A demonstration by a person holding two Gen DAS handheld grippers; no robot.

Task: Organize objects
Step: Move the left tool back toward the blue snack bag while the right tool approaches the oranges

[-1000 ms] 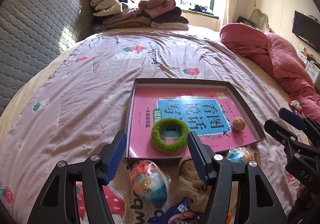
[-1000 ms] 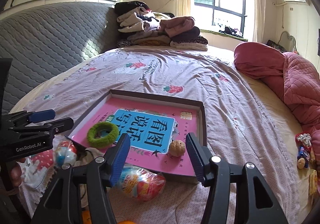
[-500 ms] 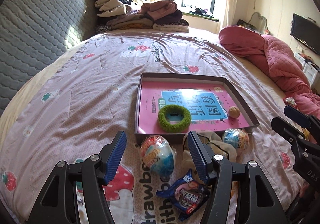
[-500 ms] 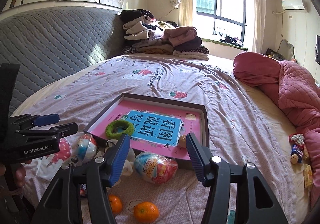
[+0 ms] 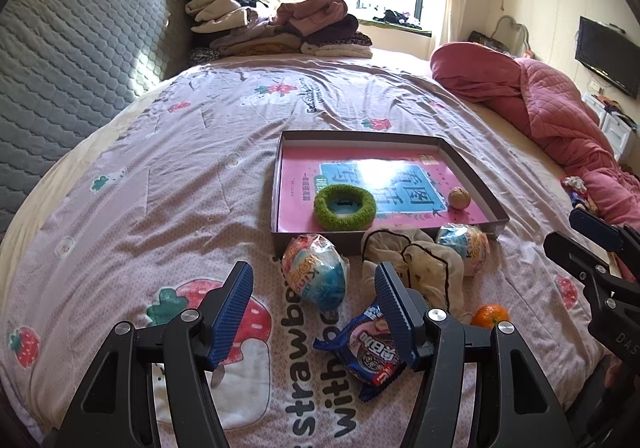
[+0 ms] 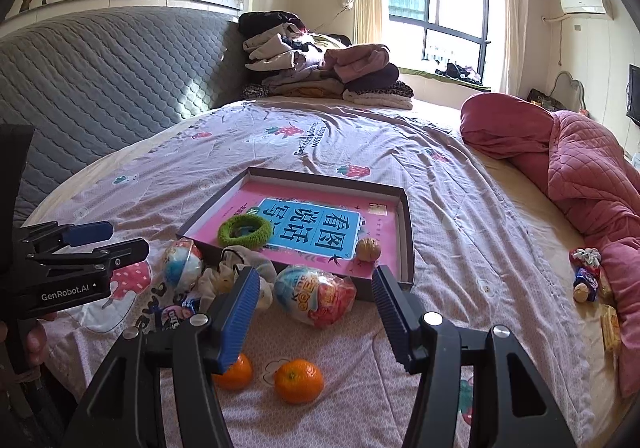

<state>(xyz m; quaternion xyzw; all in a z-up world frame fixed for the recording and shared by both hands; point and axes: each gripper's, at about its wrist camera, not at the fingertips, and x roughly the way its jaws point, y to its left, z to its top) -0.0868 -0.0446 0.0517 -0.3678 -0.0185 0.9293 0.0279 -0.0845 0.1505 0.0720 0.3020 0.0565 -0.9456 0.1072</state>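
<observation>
While both hand-held grippers hang empty with jaws wide, left hand-held gripper (image 5: 314, 312) and right hand-held gripper (image 6: 314, 314) are short of the tray (image 5: 470, 171). Inside it lie a green ring (image 5: 345, 207) and walnut (image 5: 458, 197); wrapped eggs (image 5: 314, 275), snack packet (image 5: 370, 350) and oranges (image 6: 298, 380) lie on the bed just before its near rim.

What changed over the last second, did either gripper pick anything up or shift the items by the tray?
Both grippers pulled back from the tray, so the oranges and cookie packet came into view. Nothing was gripped or released: the left gripper and right gripper stay open and empty. The green ring and walnut remain in the tray, and the wrapped eggs lie where they were.
</observation>
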